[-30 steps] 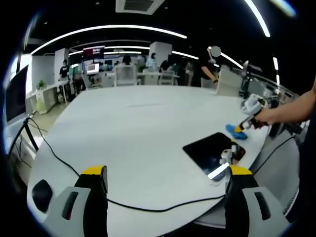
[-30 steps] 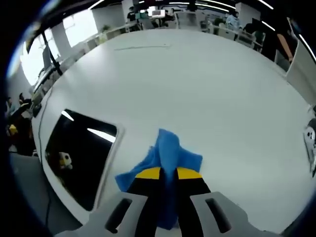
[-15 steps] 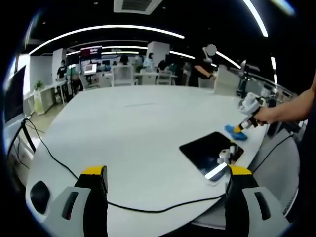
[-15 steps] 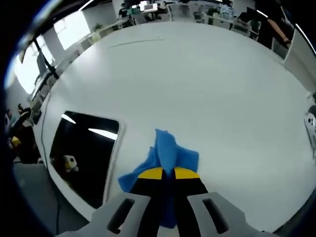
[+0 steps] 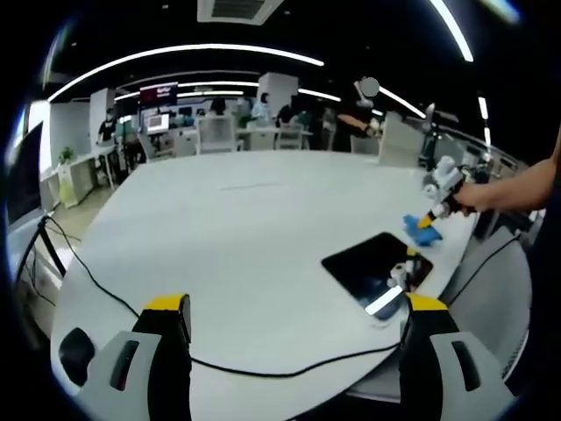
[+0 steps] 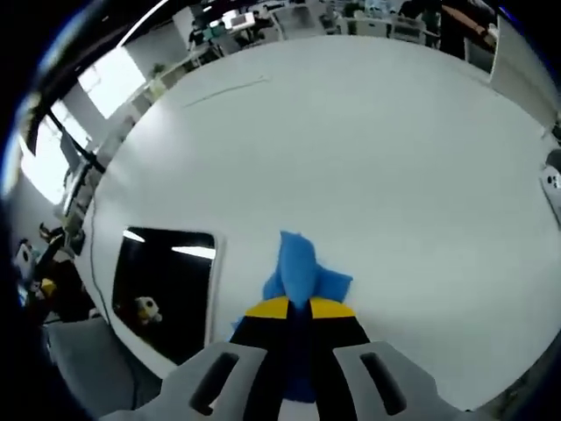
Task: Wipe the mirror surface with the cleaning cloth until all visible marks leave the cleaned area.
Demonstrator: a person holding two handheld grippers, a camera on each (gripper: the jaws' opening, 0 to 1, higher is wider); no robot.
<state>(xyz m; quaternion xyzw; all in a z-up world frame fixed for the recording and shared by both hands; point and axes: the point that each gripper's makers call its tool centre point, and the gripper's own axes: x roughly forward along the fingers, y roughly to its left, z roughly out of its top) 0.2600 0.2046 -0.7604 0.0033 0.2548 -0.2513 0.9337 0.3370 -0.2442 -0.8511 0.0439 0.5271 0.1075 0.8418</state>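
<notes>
In the right gripper view, the right tongs [image 6: 298, 309] are pinched together on a blue cloth [image 6: 298, 267], whose bunched folds stick up beyond the yellow tips and sit on or just above the white table [image 6: 377, 167]. Just to the left of the cloth lies the mirror [image 6: 166, 289], a dark rounded rectangle flat on the table near its edge, reflecting ceiling light strips; cloth and mirror are close but apart.

In the left gripper view, the left tongs [image 5: 289, 311] stand wide apart with nothing between them, held near the table [image 5: 228, 237] edge. A black cable [image 5: 131, 311] snakes across the table from the left, running just beyond the yellow tips. Farther off to the right lies the mirror [image 5: 372, 267], its near corner catching a bright glint. Just past its far edge sits the cloth [image 5: 423, 231], gripped by the right tongs [image 5: 431, 215] in a person's hand [image 5: 465, 198], the arm reaching in from the right. Behind the table, an open office stretches away with desks, chairs [image 5: 219, 133], screens and curved ceiling lights [image 5: 184, 54].
</notes>
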